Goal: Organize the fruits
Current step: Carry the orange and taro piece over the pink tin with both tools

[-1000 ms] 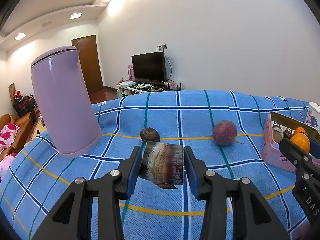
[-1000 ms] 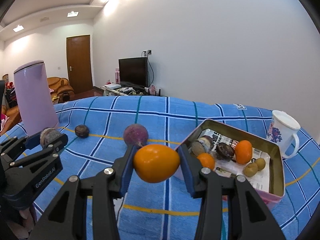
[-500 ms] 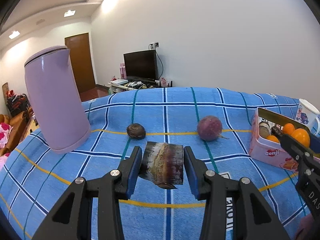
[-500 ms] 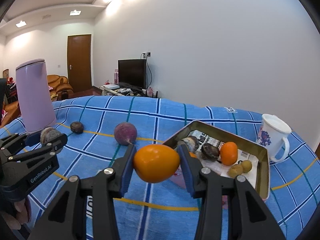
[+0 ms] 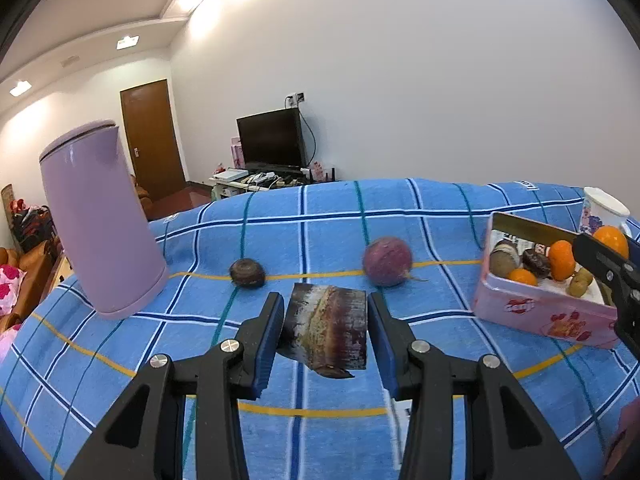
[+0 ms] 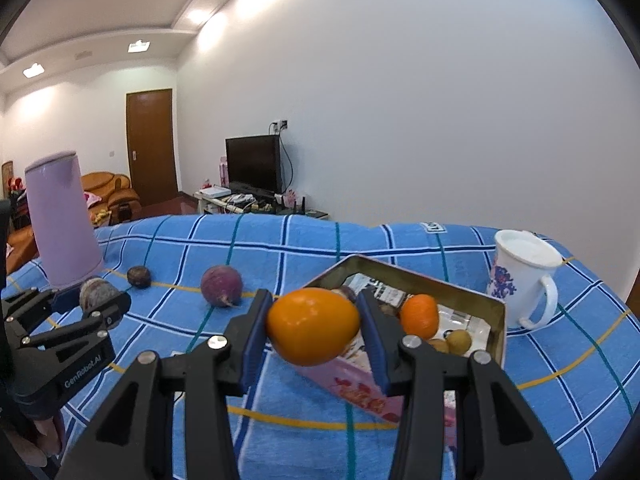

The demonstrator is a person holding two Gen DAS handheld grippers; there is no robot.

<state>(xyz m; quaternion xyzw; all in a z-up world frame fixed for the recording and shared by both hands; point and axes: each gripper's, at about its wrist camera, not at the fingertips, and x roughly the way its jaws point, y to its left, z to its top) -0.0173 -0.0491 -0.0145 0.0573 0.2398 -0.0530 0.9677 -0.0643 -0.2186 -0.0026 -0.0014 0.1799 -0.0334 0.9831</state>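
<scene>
L claw [image 5: 326,330] grips a dark brown-purple cut chunk [image 5: 328,330]. R claw [image 6: 314,326] grips a round orange fruit [image 6: 313,326], just in front of the pink metal tin [image 6: 494,312] w/ fruit inside.

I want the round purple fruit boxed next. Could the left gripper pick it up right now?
Probably not yet: the left gripper is shut on a dark brown chunk. The purple fruit lies ahead on the cloth, with nothing between.
</scene>
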